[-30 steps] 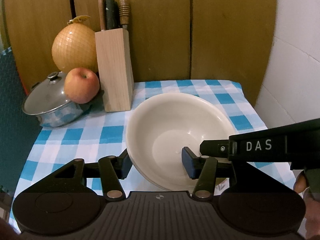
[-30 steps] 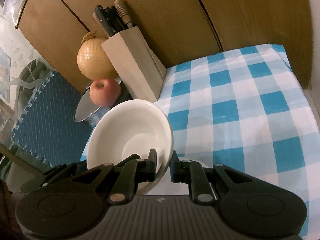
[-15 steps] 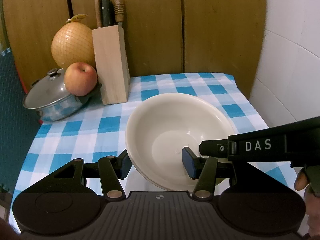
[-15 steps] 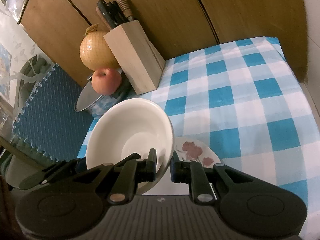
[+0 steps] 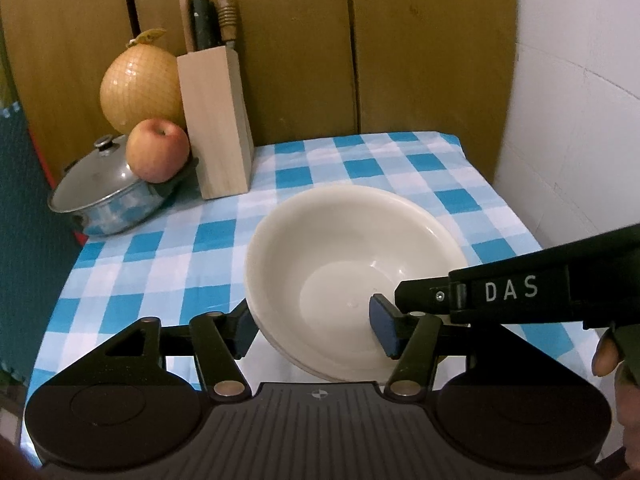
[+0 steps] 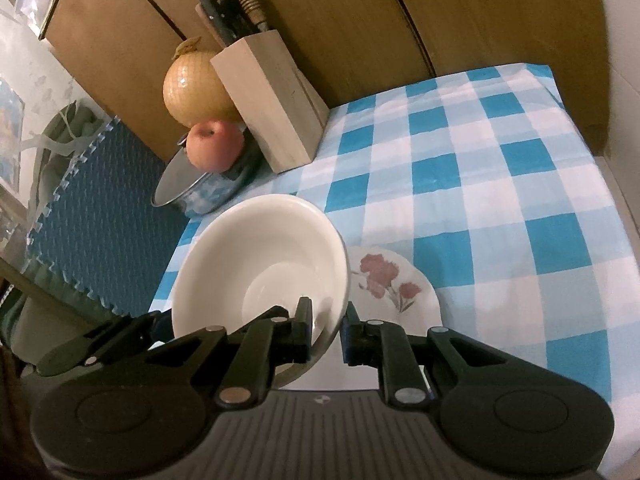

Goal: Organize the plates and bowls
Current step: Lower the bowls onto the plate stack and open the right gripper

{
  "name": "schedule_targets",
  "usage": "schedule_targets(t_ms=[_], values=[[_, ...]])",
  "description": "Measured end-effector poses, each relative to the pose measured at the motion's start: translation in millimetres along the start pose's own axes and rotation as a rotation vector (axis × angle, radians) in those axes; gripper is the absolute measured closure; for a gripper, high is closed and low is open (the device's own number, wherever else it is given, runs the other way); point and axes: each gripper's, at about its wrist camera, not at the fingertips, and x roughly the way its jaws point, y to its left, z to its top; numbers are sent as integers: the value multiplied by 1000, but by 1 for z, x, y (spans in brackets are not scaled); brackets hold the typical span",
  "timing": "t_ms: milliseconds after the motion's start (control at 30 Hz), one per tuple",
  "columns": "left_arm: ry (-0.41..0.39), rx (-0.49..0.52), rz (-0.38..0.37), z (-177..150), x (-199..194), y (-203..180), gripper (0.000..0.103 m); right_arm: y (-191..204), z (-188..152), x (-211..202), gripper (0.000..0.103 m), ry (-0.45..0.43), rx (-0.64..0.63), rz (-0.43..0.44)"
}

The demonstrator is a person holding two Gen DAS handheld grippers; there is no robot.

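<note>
Left wrist view: cream bowl (image 5: 352, 276) at near-centre of checked tablecloth (image 5: 168, 264), near rim hidden by gripper body. Left gripper (image 5: 314, 330) spread wide, one finger outside the bowl's left wall, other pad (image 5: 384, 330) inside the bowl; whether pads touch, can't tell. Right gripper (image 5: 408, 294) enters from right edge, marked "DAS", tip over bowl rim; fingertips hidden. Back-left corner: knife block (image 5: 218, 124), netted pomelo (image 5: 140, 88), apple (image 5: 157, 150) on lidded pot (image 5: 108, 196); pot partly cut off by table edge. Right wrist view: right gripper (image 6: 325, 328) clenched on bowl (image 6: 260, 268) rim, one finger inside, one outside; bowl tilted, lifted above cloth (image 6: 500, 184) near its left edge. Floral plate (image 6: 394, 288) flat on cloth just right of bowl, partly hidden by bowl and finger. Block (image 6: 272, 100), pomelo (image 6: 192, 88), apple (image 6: 216, 144), pot (image 6: 196, 188) at back-left. Left gripper's arm (image 6: 92, 344) low-left, tips hidden behind bowl.
</note>
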Motion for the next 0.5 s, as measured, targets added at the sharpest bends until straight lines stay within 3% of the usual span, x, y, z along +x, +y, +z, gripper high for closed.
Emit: schedule_targets(t_ms=[233,500], values=[[20,-10,-37,-4,-1,2,37,-2,-7,-4,93,2,1,-7],[124,-32,-79,-11,18,5,41,-11,-15,6,93,56,6,-52]])
